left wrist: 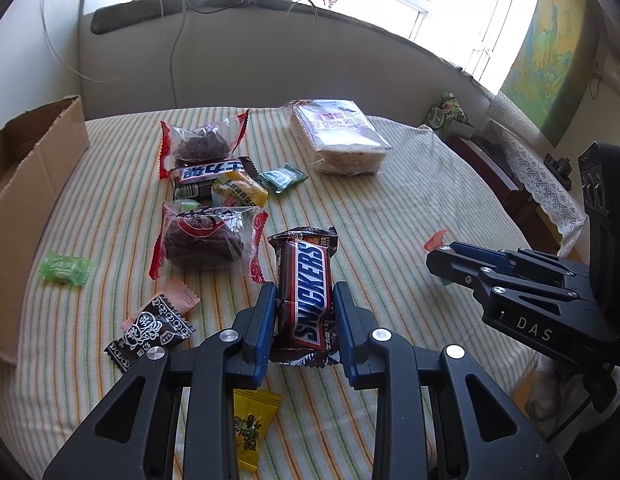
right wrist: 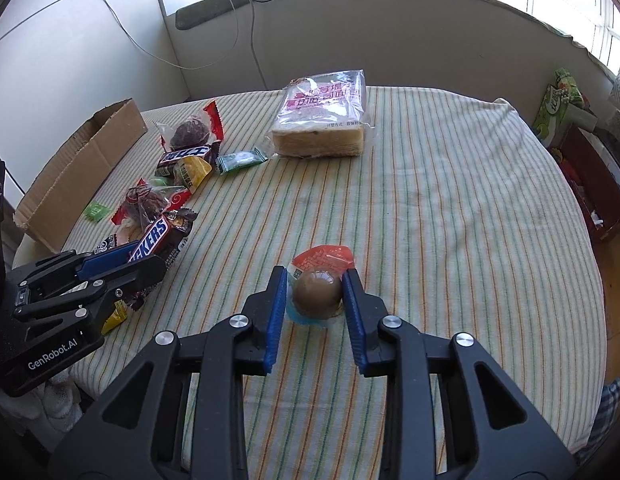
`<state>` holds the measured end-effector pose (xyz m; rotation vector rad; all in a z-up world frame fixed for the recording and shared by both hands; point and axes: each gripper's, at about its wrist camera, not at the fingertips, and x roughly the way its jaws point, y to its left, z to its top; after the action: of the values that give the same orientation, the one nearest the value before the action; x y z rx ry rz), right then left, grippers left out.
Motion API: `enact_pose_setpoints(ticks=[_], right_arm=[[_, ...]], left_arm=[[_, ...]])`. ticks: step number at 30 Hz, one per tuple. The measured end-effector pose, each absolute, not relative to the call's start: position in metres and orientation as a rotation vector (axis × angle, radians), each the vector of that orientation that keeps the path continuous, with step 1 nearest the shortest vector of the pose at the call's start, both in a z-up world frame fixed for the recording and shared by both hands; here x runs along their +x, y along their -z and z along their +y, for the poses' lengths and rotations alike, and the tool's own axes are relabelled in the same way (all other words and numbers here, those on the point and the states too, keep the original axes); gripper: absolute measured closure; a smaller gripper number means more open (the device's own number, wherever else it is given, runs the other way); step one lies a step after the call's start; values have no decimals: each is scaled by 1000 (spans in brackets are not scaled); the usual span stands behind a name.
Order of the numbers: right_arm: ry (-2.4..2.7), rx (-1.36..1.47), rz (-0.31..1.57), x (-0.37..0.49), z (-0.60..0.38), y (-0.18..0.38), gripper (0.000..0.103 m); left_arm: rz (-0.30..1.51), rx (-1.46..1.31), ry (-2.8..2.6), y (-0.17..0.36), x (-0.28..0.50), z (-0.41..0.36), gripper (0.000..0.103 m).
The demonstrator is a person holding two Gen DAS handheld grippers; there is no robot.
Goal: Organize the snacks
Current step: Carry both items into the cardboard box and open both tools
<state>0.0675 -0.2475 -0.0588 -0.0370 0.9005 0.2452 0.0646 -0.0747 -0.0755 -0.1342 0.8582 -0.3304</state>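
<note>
Sunlight pours through the windows behind a grey ledge, and below it a round table [right wrist: 449, 184] under a striped cloth carries the whole spread of snacks. Left gripper [left wrist: 304, 300] is down on the near part of the cloth, and its blue pads are pressed against both long sides of the Snickers bar [left wrist: 306, 292], which lies lengthwise between my fingers, wrapper touching the cloth. Over on the other side, my right gripper [right wrist: 314, 284] has its jaws drawn in against a packaged brown egg [right wrist: 315, 294] in a clear pouch with a red-orange top; the right pad sits on the round egg, the left pad on the pouch edge. From the left wrist view that gripper shows only side-on, so the grip reads from its own camera.

Beyond the Snickers, two dark cakes in clear, red-ended wrappers [left wrist: 208, 236] sit near a second chocolate bar [left wrist: 210, 172] and a yellow packet. A teal candy [left wrist: 284, 178] lies just beside that cluster. Further back rests a bag of sliced bread [right wrist: 321, 120]. A green candy [left wrist: 64, 270] sits alone near the open cardboard box [left wrist: 34, 184] at the table's left edge. A black-and-white sweet [left wrist: 150, 334] and a yellow packet [left wrist: 254, 424] lie close to my left fingers.
</note>
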Motion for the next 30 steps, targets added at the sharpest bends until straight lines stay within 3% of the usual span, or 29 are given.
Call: enact_pose_setpoints(ticks=[13, 30], right_arm=[[-333, -102, 828, 76, -193, 29, 74], [-586, -201, 751, 100, -50, 8, 74]], left_arm=[[750, -198, 229, 42, 53, -19, 76], [674, -268, -36, 29, 32, 106, 76]])
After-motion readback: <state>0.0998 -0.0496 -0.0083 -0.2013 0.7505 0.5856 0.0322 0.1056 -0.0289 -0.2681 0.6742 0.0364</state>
